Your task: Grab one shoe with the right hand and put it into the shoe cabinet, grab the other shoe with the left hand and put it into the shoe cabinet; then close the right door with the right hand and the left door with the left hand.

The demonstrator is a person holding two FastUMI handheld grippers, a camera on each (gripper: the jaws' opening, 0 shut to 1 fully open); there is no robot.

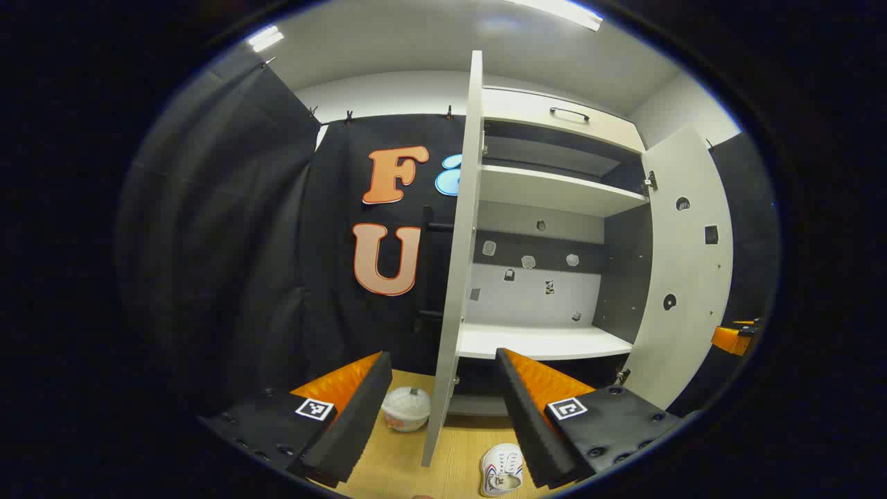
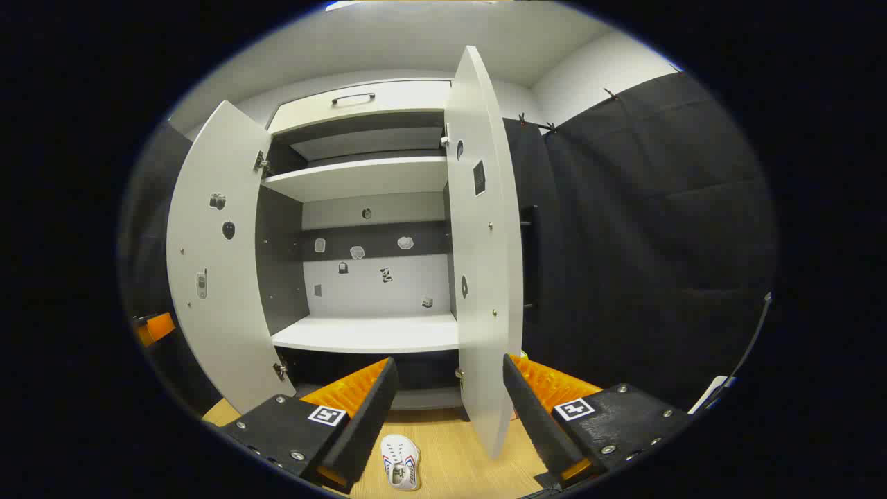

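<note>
Wood-grain floor (image 1: 395, 464) runs under both views, booth walls draped in black cloth (image 1: 229, 229) behind. Left gripper (image 1: 440, 409): fingers spread wide, nothing between them. On the floor just past it, a white shoe (image 1: 502, 471) lies near its right finger, and a second white shoe (image 1: 407, 409) sits on the other side of the left door's edge. Right gripper (image 2: 450, 409): fingers likewise parted, holding nothing — one white shoe with coloured trim (image 2: 400, 462) on the floor between its fingers, toe pointing away.

Farther back, the shoe cabinet (image 2: 367, 208) stands with both doors swung out: left door (image 1: 461, 263) edge-on in the left gripper view, right door (image 2: 481, 242) edge-on in the right gripper view. Lower shelf (image 2: 367, 334) and upper shelf (image 2: 360, 177) carry no shoes — both shoes are outside, on the floor in front of the cabinet. Small stickers dot the back panel (image 2: 374, 277) and door insides. A drawer with a dark handle (image 2: 353, 98) tops the cabinet.
</note>
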